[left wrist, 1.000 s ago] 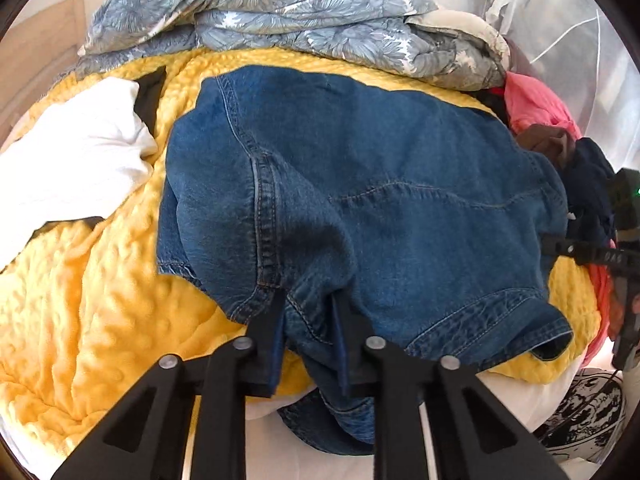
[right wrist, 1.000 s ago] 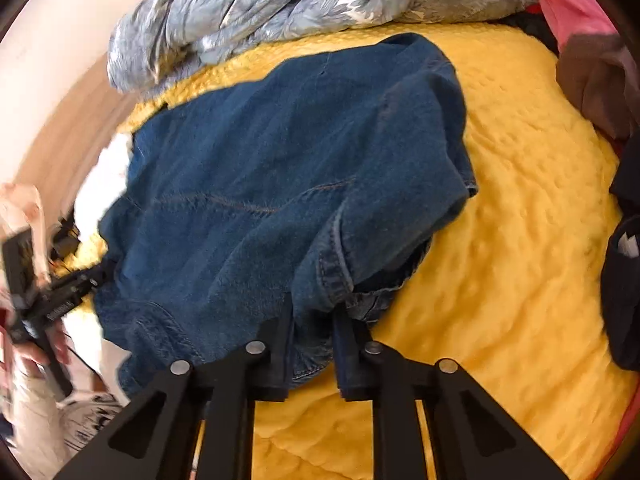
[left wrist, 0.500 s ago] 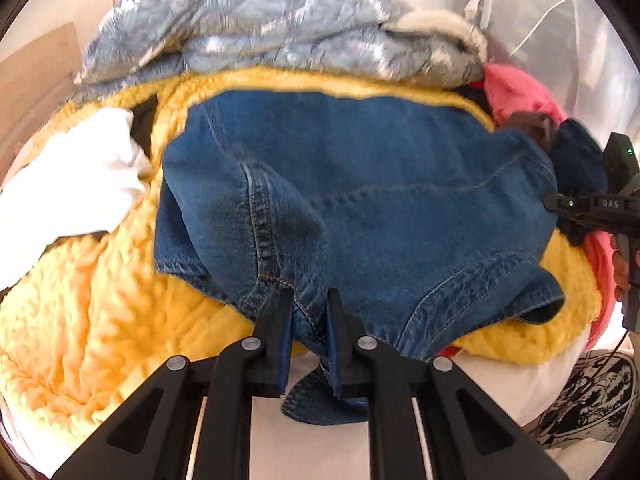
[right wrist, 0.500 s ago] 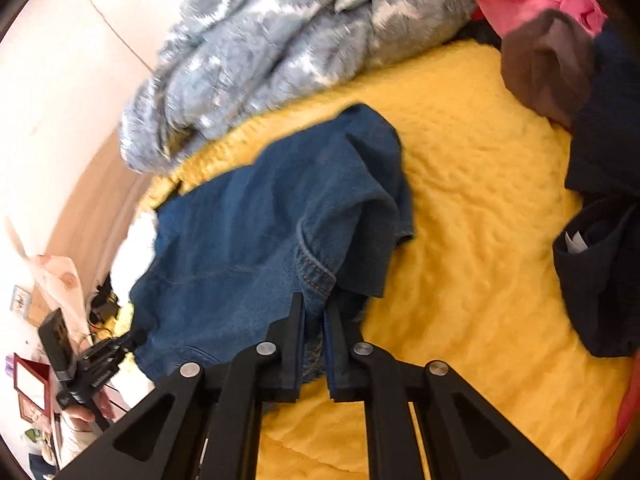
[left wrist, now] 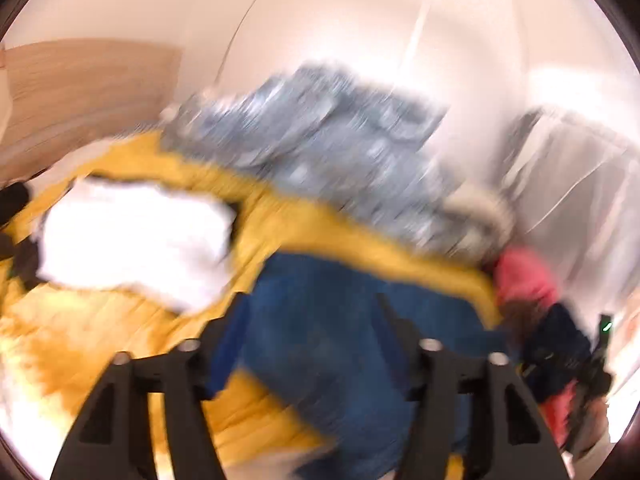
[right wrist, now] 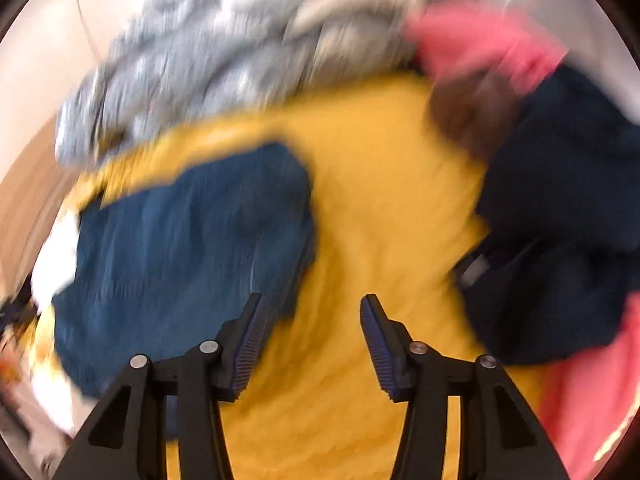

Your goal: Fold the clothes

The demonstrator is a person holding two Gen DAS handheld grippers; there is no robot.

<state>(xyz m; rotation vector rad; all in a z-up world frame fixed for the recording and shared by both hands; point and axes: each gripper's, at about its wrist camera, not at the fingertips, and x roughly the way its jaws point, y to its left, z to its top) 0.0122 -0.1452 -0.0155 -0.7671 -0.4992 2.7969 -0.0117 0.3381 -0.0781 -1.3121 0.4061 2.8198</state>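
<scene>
The denim jacket [right wrist: 184, 248] lies on the yellow blanket [right wrist: 384, 200], at nine o'clock from the right tongs [right wrist: 312, 308]. Both tongs are opening, gripping nothing; the left tongs [left wrist: 312, 304] hover over the denim.

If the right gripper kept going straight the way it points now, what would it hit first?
Most likely the bare yellow blanket: that is all that shows between the opening jaws of the right gripper. The denim garment lies just left of that line. Blur makes depth uncertain.
</scene>
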